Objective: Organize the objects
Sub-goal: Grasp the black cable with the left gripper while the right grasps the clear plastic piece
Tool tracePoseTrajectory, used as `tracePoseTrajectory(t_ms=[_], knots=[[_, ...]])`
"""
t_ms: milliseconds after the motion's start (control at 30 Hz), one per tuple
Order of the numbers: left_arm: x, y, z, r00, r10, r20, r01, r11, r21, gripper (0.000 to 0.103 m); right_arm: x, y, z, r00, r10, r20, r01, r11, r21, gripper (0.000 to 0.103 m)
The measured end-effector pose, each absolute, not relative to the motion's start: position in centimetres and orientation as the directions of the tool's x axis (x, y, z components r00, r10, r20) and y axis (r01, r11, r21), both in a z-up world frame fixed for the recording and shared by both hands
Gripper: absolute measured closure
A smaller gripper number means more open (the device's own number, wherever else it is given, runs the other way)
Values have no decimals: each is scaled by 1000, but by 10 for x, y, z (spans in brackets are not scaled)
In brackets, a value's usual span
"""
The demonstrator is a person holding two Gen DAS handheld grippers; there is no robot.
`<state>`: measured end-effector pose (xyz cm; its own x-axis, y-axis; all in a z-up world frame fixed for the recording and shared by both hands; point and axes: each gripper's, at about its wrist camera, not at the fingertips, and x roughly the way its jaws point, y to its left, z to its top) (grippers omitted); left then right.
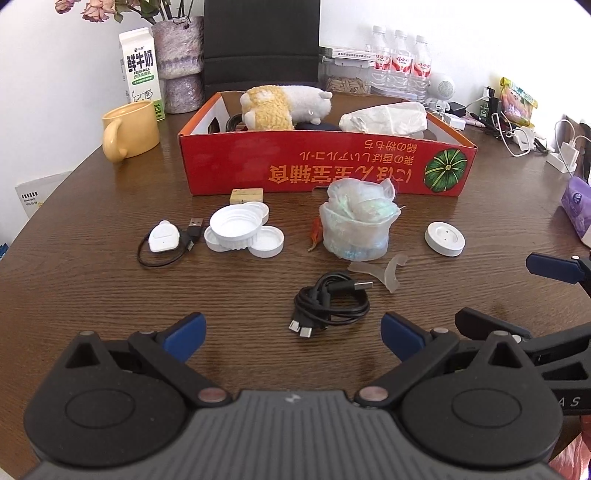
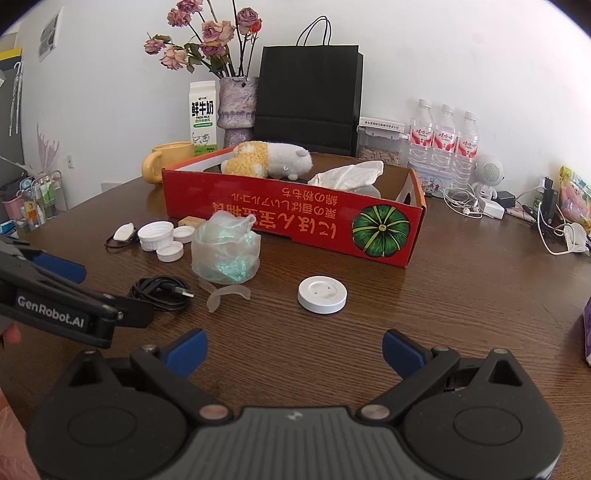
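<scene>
Dark brown wood-grain table (image 2: 461,295), rounded edge at left. Plain white wall (image 2: 443,55) behind, evenly daylit, soft glare on the tabletop. Against the wall: black paper bag (image 2: 308,96) with cord handles; mottled purple vase (image 2: 236,107) of dried pink roses (image 2: 207,37); milk carton (image 2: 202,114); yellow mug (image 1: 129,129); three water bottles (image 2: 445,140); clear container of seeds (image 2: 380,149); small white round speaker (image 2: 488,171). At far right, tangle of white chargers and cables (image 2: 476,205). At far left, wire rack (image 2: 46,195) of small bottles, papers pinned on wall (image 2: 50,31).
</scene>
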<state>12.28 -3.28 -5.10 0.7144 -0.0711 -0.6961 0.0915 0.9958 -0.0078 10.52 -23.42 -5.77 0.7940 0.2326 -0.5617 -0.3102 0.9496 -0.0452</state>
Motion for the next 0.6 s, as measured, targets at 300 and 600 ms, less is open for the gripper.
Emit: tracePoseTrajectory(t_ms=[300,600], knots=[[130,-37,-56,714,-110,-691,138,990,-15,68,117,-231,-62,784,234,-576,-318,947,-49,2],[132,-14,-54,718,-110,-687,109,993,-45,86,127,-207,-62,768,265,-584,-363,930,-56,2]])
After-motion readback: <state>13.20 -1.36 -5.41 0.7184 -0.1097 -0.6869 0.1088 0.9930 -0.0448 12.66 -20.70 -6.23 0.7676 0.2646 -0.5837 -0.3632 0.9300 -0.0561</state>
